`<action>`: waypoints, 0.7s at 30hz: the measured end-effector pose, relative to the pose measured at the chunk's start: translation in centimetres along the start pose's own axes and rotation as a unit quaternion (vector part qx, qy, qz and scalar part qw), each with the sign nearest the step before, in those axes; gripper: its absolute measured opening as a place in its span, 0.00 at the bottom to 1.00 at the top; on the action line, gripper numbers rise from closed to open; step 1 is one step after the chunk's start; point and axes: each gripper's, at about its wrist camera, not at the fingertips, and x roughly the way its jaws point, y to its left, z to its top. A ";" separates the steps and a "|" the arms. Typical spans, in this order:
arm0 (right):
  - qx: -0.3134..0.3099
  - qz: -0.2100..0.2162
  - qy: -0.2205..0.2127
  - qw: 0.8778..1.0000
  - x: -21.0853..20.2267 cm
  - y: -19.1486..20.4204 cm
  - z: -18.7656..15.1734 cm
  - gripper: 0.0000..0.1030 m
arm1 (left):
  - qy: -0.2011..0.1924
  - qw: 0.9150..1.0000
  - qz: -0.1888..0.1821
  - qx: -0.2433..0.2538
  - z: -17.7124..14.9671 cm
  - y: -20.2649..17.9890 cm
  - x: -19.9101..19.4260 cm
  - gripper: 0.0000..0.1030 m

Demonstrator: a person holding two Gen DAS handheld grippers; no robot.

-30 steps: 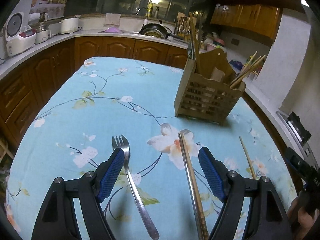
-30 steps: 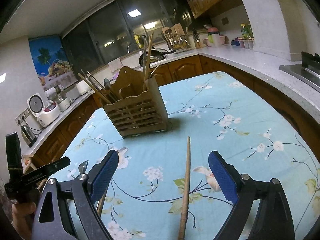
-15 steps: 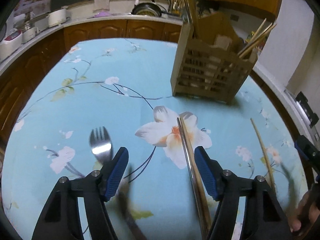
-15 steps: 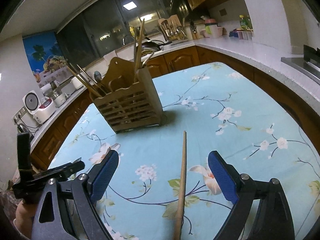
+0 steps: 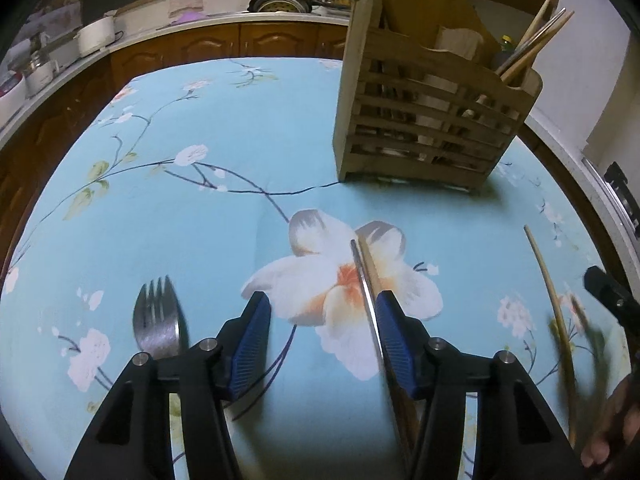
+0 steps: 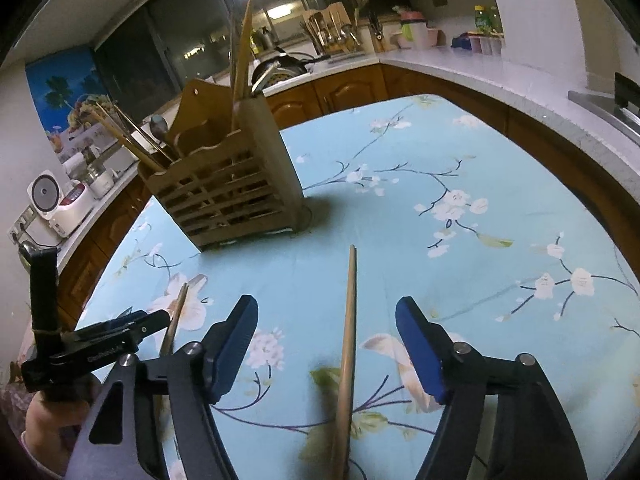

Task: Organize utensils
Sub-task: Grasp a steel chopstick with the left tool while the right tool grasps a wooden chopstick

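Note:
A wooden slatted utensil holder with chopsticks and spoons in it stands on the blue floral tablecloth; it also shows in the right wrist view. My left gripper is open and low over the cloth. A pair of chopsticks, one metal and one wooden, lies along the inside of its right finger. A metal fork lies outside its left finger. My right gripper is open around a single wooden chopstick lying on the cloth.
The table is ringed by kitchen counters with a rice cooker, pots and a pan at the sink. The left gripper's body is at the left of the right wrist view.
My left gripper moved forward and right, so the fork went from between its fingers to outside the left finger, and the jaws narrowed. My right gripper lowered slightly over the single chopstick.

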 end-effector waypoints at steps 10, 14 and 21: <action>0.004 0.000 0.022 1.000 2.0 -0.3 0.5 0.56 | -0.001 1.000 -0.012 0.004 0.3 0.2 0.5 0.49; 0.001 -0.003 0.025 1.000 2.4 -0.1 0.6 0.56 | -0.001 1.000 0.004 0.019 0.5 -0.2 0.7 0.46; -0.015 -0.018 0.038 0.999 3.4 0.1 1.0 0.40 | 0.001 0.997 0.037 0.064 0.8 -1.9 1.5 0.47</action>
